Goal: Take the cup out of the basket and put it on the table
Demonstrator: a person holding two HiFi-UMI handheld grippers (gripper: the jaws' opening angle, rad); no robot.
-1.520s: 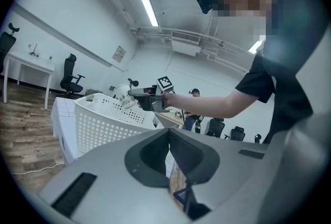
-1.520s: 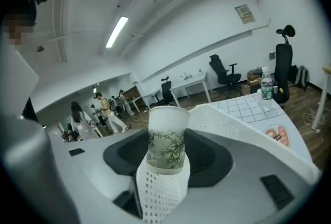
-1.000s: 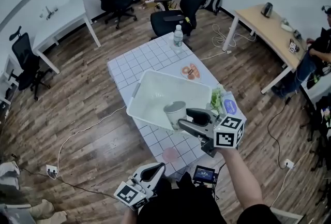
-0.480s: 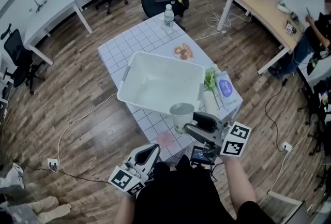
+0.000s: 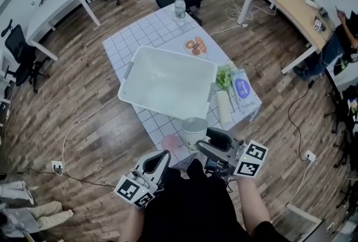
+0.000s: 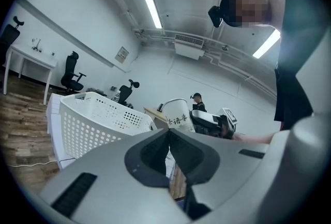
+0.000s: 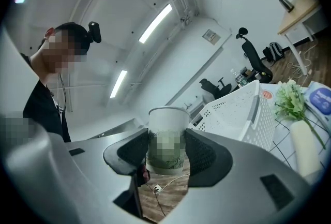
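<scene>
A white paper cup (image 5: 194, 130) with green print is clamped between the jaws of my right gripper (image 5: 202, 143), held upright over the near edge of the white gridded table (image 5: 146, 42). The right gripper view shows the cup (image 7: 166, 138) pinched at its lower half, and the left gripper view catches the cup (image 6: 176, 115) from the side. The white perforated basket (image 5: 168, 82) sits on the table's middle, empty inside. My left gripper (image 5: 163, 158) hangs low by the person's body, jaws pressed together with nothing in them.
On the table: a water bottle (image 5: 179, 9) at the far end, a small plate of food (image 5: 195, 45), a bunch of greens (image 5: 224, 76), a blue packet (image 5: 242, 89) and a pink disc (image 5: 170, 142) near the front corner. Office chairs and desks ring the room.
The right gripper carried the cup out of the basket and toward me, down to the table's near edge. The left gripper stayed low and shut.
</scene>
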